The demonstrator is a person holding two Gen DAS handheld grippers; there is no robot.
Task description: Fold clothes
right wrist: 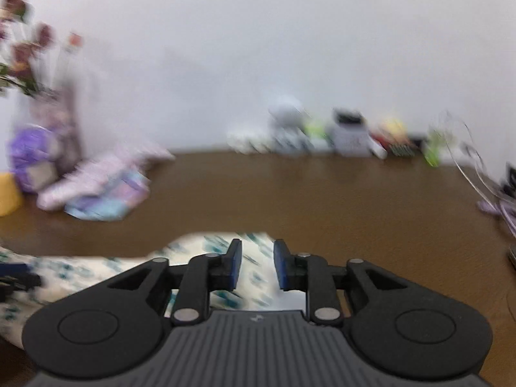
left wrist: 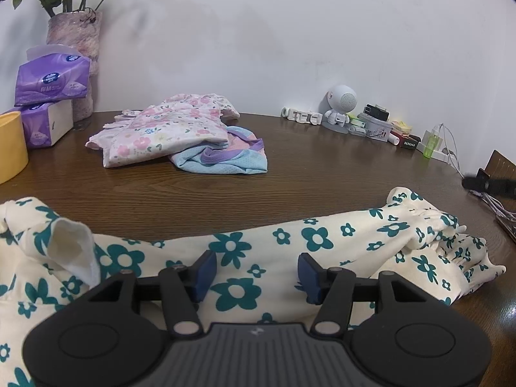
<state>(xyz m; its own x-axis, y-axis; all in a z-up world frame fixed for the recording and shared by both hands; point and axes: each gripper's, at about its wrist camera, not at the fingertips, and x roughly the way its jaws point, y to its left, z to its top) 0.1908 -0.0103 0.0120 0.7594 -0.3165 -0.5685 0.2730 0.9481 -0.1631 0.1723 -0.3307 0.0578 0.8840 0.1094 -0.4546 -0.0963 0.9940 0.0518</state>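
A cream garment with teal flowers [left wrist: 290, 242] lies spread across the near part of the brown table [left wrist: 290, 174]. Its sleeve is bunched up at the right [left wrist: 451, 251], and a corner is turned up at the left, showing the white inside [left wrist: 71, 245]. My left gripper [left wrist: 258, 271] hovers over the garment's middle, jaws wide apart and gripping nothing. The right wrist view is blurred. There my right gripper [right wrist: 258, 264] stands over the garment's end [right wrist: 219, 245] with a narrow gap between its blue pads [right wrist: 234, 264]. The cloth shows behind the gap and is not pinched.
A pink floral garment [left wrist: 161, 132] lies on a blue and purple one [left wrist: 225, 158] at the table's far left. Purple tissue packs [left wrist: 51, 80], a yellow cup [left wrist: 9, 145] and a vase [left wrist: 77, 35] stand at the left. Small gadgets, a bottle and cables [left wrist: 371, 119] line the back right.
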